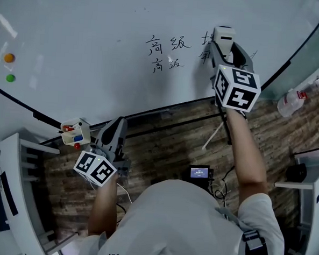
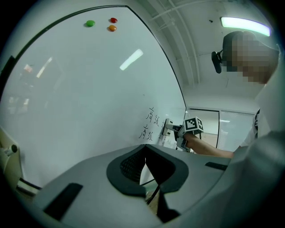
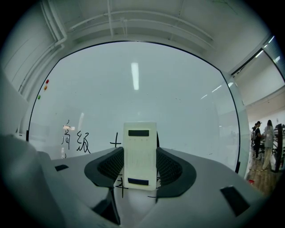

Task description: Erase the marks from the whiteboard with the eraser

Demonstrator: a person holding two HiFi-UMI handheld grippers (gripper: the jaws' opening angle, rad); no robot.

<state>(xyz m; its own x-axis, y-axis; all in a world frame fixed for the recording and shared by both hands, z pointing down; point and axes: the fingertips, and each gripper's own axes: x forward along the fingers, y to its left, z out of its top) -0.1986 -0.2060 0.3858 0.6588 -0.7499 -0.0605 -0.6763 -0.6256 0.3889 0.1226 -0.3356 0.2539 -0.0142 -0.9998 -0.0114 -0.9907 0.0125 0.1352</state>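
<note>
Black handwriting (image 1: 168, 44) on the whiteboard (image 1: 72, 49) reads 高级, with a smaller 高级 (image 1: 167, 64) just beneath; characters further right are partly hidden by the eraser (image 1: 224, 36).

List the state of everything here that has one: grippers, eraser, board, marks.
right gripper: shut on the eraser, raised to the whiteboard.
eraser: clamped upright between the jaws, over the right-hand characters.
left gripper: shut, empty, held low below the board's edge.
marks: black characters, not erased; left group fully legible.
whiteboard: blank apart from the marks.
magnets: three, stuck near one corner.
</note>
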